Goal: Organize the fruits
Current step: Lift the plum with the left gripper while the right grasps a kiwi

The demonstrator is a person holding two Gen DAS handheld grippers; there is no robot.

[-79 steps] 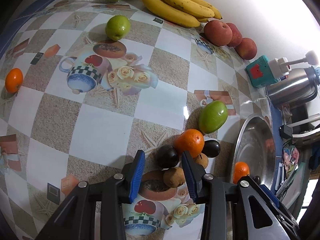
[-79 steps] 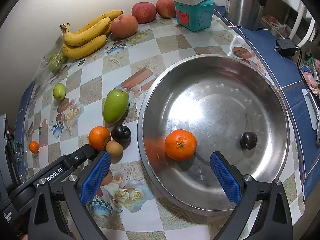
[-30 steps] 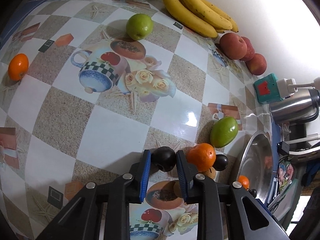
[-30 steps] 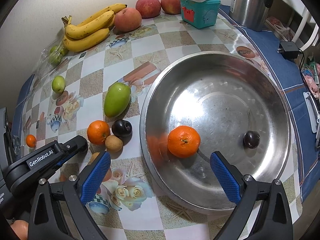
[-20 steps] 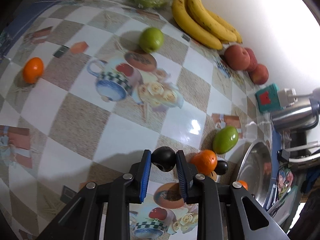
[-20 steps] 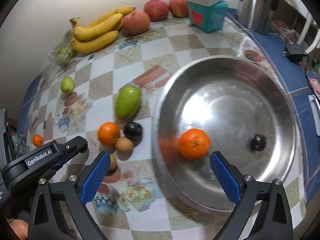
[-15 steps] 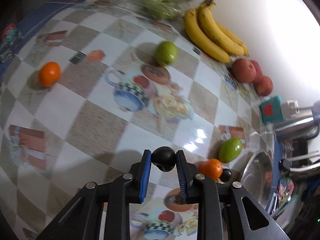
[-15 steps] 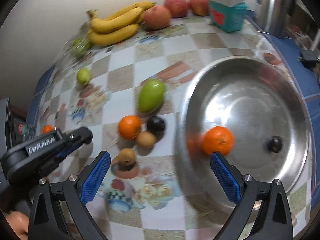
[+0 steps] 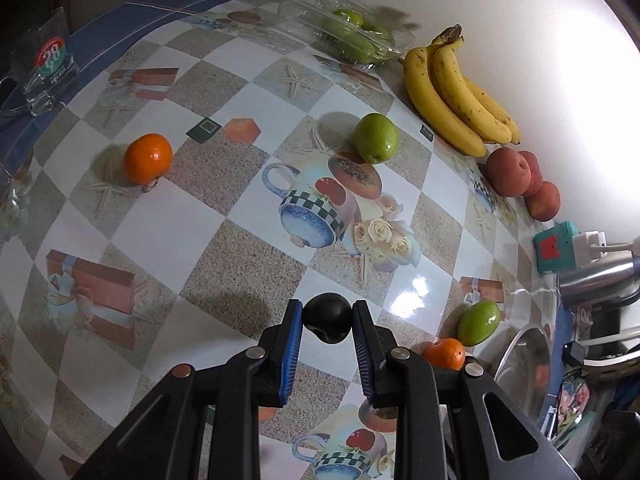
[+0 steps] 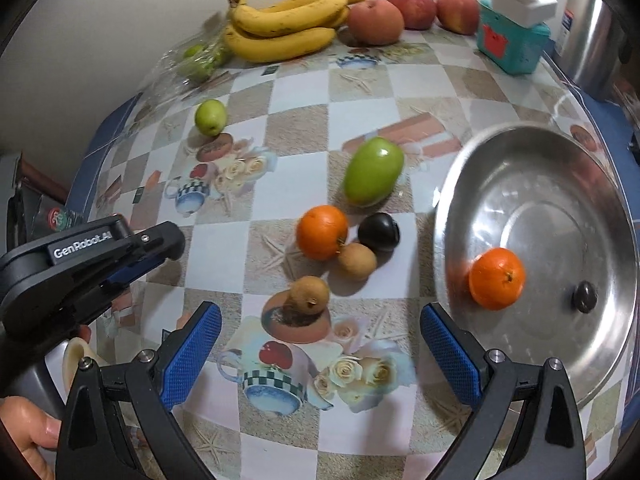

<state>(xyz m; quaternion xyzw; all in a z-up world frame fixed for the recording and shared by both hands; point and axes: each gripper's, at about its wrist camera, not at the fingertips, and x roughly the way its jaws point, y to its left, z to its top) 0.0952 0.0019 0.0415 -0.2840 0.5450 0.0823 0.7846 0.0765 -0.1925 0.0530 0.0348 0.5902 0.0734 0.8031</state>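
While the round stainless-steel basin [image 10: 600,200] holds one orange tangerine [image 10: 497,279] and one small dark plum [image 10: 585,297], left gripper [image 9: 327,317] fingers pinch another dark plum [image 9: 327,317]; right gripper [image 10: 320,332] fingers stand spread, empty.

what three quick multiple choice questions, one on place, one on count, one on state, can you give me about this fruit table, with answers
1. Where does the big oval green fruit lie?
A. inside the steel basin
B. on the checked tablecloth beside the basin
C. on top of the bananas

2. How many fruits lie in the round steel basin?
A. none
B. two
C. four

3. What is the left gripper doing?
A. standing open over a bare cloth
B. clamped on an orange
C. clamped on a small dark round fruit

Answers:
1. B: the right wrist view shows it resting on the checked tablecloth, left of the basin rim.
2. B: one orange tangerine and one small dark fruit sit on its floor.
3. C: both blue pads press the sides of the dark round fruit, which hangs above the cloth.
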